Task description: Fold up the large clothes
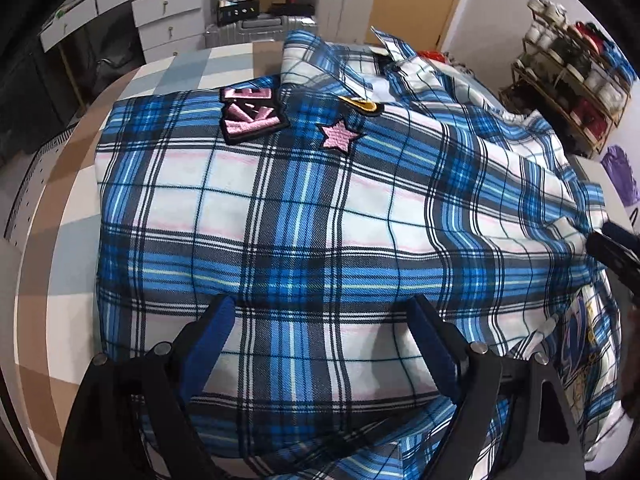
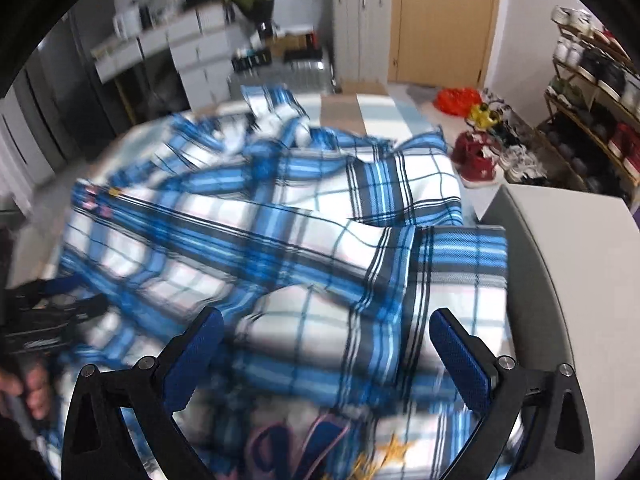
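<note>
1. Across the checkered table (image 1: 60, 216) lies the plaid shirt (image 1: 304, 216), blue and white, spread over most of the top, with its collar (image 1: 384, 46) at the far end

2. Left side looks tidy: a flat, smooth panel with a straight edge, pink letter patches (image 1: 250, 114) and a pink star patch (image 1: 340, 136) sitting face up on it

3. Left gripper (image 1: 324, 340) hovers low over that flat panel, jaws spread wide, blue pads either side of bare cloth, nothing pinched between them

4. Over on the right it's a different story: the right wrist view shows a sleeve (image 2: 404, 184) and loose cloth bunched and overlapping in rumpled layers, reaching to the table's right edge

5. Right gripper (image 2: 326, 354) points down at that heap, jaws wide apart too, cloth below them but no grip; the picture is smeared, so finer detail of the folds is hard to read

6. A hand (image 2: 34, 394) shows at the lower left of the right wrist view, wrapped round the handle of the other tool

7. My read on progress: early to middle. One side seems laid flat or folded in, the right side and sleeve are not yet squared up, and the final fold toward the collar is not yet done

8. Next call, I'd say, is a pinch on the loose right-hand cloth to bring it over neatly
</note>
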Available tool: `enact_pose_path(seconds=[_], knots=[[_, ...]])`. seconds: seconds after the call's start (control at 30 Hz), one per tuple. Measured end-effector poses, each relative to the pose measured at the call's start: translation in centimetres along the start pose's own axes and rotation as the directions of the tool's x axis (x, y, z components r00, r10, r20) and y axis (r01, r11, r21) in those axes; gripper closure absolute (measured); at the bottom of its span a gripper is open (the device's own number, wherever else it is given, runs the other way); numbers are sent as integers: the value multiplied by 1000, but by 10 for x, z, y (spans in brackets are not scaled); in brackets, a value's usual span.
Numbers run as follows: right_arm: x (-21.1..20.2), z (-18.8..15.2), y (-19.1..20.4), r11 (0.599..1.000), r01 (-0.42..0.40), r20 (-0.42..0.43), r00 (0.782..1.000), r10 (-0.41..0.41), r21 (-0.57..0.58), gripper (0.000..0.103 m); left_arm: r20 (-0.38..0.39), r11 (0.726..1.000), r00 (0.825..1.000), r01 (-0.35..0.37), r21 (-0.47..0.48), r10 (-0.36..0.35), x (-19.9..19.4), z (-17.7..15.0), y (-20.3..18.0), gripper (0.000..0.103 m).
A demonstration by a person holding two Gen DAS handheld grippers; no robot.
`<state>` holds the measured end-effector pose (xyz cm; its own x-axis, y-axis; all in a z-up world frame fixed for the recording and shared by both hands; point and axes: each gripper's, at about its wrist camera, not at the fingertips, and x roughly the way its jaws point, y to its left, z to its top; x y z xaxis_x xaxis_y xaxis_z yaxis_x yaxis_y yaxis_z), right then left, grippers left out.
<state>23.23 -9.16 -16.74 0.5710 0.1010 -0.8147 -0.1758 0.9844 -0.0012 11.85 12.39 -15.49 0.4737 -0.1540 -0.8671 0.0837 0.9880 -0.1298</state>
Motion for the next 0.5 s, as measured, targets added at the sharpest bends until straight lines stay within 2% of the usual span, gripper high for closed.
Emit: enact_pose_path(seconds=[0.1,0.17,0.27,0.3,0.43,0.5], knots=[[23,3,-6,1000,15,-63,998,-14,14,0,5,1000,1000,21,0,-21,4,4,1,18],[33,3,-6,999,31,-93,995,-30,10,0,39,999,999,35,-9,-35,0,-3,3,18],[50,-3,4,995,68,-151,986,-77,-68,0,29,1000,999,15,25,-16,-4,-4,3,18],[49,-3,2,996,65,-134,988,-72,-54,0,29,1000,999,11,28,-12,-3,-7,5,18],[52,2,-4,998,52,-191,980,-54,-17,0,36,1000,999,24,8,-24,4,-2,2,18],[42,5,-4,1000,21,-173,985,-22,-5,0,39,999,998,40,-9,-40,-2,7,6,18]])
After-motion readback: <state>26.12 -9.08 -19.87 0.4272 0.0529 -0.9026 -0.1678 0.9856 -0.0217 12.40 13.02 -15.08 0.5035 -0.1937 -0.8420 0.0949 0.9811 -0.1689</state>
